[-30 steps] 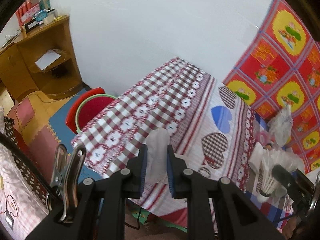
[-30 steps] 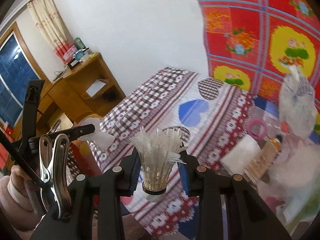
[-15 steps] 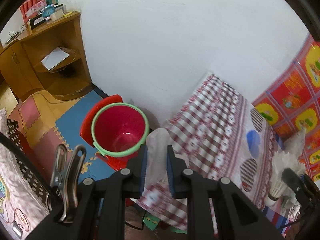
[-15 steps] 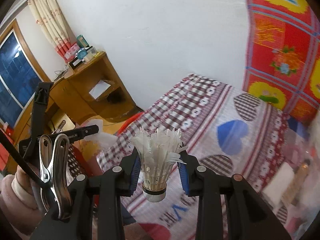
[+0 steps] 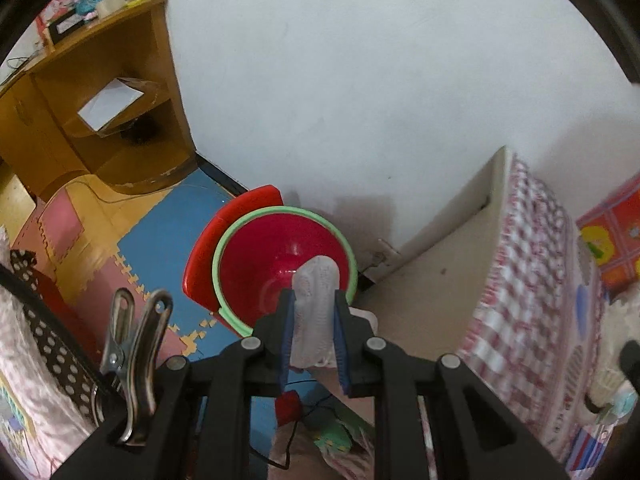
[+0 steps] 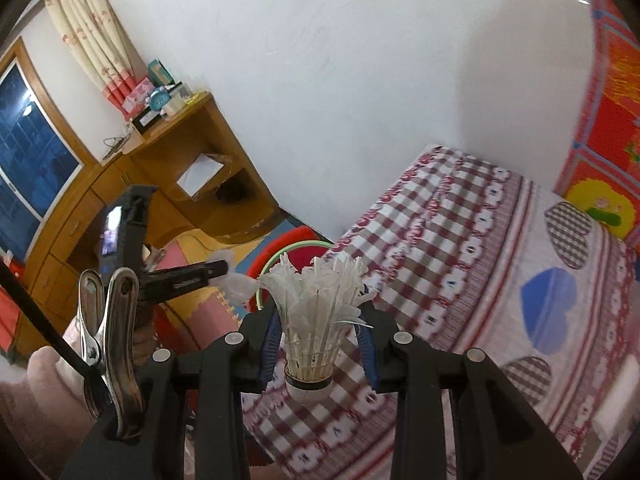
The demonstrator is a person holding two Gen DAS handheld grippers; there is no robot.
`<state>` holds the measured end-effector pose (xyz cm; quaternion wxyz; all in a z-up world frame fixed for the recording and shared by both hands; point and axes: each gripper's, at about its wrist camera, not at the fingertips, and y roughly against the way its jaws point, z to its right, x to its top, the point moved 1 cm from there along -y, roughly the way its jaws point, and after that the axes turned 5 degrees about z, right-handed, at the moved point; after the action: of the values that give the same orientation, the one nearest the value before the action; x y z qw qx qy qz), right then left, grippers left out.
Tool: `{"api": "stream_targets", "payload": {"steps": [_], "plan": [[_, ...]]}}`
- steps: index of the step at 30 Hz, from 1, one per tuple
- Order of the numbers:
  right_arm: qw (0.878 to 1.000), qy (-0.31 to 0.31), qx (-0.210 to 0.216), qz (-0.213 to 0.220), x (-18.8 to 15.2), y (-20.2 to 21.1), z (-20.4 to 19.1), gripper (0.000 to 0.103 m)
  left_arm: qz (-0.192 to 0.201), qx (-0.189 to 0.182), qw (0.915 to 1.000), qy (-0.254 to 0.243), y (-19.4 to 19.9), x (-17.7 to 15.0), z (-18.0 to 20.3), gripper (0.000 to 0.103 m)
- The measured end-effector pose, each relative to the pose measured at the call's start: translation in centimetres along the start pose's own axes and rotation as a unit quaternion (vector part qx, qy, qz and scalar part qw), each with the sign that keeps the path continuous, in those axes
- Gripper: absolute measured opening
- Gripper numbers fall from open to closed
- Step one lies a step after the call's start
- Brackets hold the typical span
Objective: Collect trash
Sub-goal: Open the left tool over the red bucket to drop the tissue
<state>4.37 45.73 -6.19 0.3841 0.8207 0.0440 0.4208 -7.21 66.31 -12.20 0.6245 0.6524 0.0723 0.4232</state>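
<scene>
Tissue: a crumpled white wad of tissue [image 5: 315, 312] sat pinched between the blue pads of the left gripper [image 5: 314, 322], its top poking out past the fingertips.
Left gripper: nearly closed, clamped tight on the tissue, pointing steeply down; in the right wrist view it showed from the side [image 6: 218, 270] with the white wad at its tip.
Bin: a red bin with a pale green rim [image 5: 280, 268] stood on the floor directly beyond the tissue, its mouth open and its inside bare red.
Shuttlecock: a white feather shuttlecock [image 6: 316, 320] stood cork-down between the pads of the right gripper [image 6: 318, 332].
Right gripper: partly closed, squeezing the shuttlecock's feather skirt on both sides.
Surface: a table under a red-and-white checked cloth with hearts [image 6: 480, 280] lay below the right gripper, just beside the bin.
Floor: blue and pink foam mats [image 5: 160, 248] around the bin.
Further off: a wooden corner shelf [image 5: 100, 100] against the white wall.
</scene>
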Motion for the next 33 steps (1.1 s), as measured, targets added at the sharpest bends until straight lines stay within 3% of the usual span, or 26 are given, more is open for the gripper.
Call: {"api": "stream_targets", "payload": {"steps": [7,14,17,19,22,33], "plan": [[1.000,0.010,-0.017,-0.016,0.7,-3.2,-1.4,0.034,-0.028,-0.029,0.9992,0.000,-6.9,0.6,-1.9,0.018],[0.999,0.009,-0.024,-0.028,1.3,-5.5,-2.1,0.034,-0.040,-0.028,0.9987,-0.012,-11.5,0.9,-3.4,0.019],[0.999,0.011,-0.023,-0.032,1.5,-6.5,-2.7,0.034,-0.050,-0.034,0.9981,-0.010,-13.0,1.0,-4.0,0.030],[0.999,0.015,-0.021,-0.035,1.6,-7.1,-3.1,0.034,-0.054,-0.031,0.9980,-0.011,-13.5,0.8,-4.0,0.038],[0.999,0.018,-0.018,-0.039,1.9,-7.9,-3.8,0.034,-0.061,-0.028,0.9977,-0.006,-14.1,0.7,-4.7,0.042],[0.998,0.027,0.020,-0.058,4.0,-12.4,-7.1,0.035,-0.063,-0.021,0.9976,0.017,-12.0,1.1,-7.9,0.042]]}}
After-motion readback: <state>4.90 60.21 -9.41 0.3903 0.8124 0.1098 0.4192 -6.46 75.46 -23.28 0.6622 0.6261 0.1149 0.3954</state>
